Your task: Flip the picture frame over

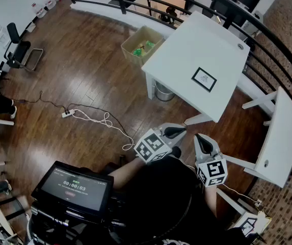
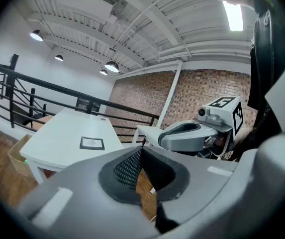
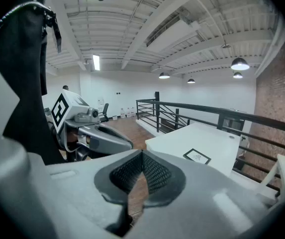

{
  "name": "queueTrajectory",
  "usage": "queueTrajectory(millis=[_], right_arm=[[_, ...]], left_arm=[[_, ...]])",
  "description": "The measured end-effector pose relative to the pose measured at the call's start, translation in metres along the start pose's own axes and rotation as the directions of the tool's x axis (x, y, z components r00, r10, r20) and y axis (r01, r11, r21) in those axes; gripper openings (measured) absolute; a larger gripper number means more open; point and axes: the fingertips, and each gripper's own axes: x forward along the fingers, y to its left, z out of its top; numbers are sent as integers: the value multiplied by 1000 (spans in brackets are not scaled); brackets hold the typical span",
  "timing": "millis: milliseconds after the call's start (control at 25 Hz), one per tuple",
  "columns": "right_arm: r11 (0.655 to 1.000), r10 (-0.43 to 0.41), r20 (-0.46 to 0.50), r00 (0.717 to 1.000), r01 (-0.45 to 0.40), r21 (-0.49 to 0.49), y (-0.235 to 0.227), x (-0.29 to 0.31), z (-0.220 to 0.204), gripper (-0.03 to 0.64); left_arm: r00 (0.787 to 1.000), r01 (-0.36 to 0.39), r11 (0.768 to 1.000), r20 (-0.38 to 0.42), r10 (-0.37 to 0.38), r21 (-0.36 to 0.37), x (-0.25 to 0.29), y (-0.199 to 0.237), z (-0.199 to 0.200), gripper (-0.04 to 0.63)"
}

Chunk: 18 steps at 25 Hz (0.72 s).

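Note:
A small black picture frame (image 1: 204,79) with a white print lies face up on the white table (image 1: 186,50); it also shows as the picture frame (image 2: 92,143) and the picture frame (image 3: 197,157) in the two gripper views. My left gripper (image 1: 180,132) and right gripper (image 1: 202,139) hover side by side near my body, well short of the table, over the wood floor. Both are shut with nothing between the jaws. From the left gripper view the right gripper (image 2: 188,136) shows at the right; from the right gripper view the left gripper (image 3: 102,138) shows at the left.
A second white table (image 1: 281,137) stands at the right. A cardboard box (image 1: 141,45) with green items and a metal bin (image 1: 162,92) sit by the table's left side. A black railing (image 1: 283,40) runs behind. A white cable and power strip (image 1: 84,115) lie on the floor.

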Motion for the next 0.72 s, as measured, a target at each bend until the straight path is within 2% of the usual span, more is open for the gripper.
queueTrajectory(millis=[200, 400, 720], right_arm=[[1000, -14, -15, 1000, 14, 4, 18, 18, 3, -8], [998, -56, -30, 998, 56, 20, 28, 21, 1, -8], [995, -78, -80, 994, 82, 50, 27, 26, -12, -8]], left_arm=[[1000, -11, 1000, 7, 12, -10, -24, 22, -3, 14], [998, -53, 998, 25, 54, -41, -48, 45, -12, 14], [996, -78, 993, 47, 82, -88, -59, 76, -15, 14]])
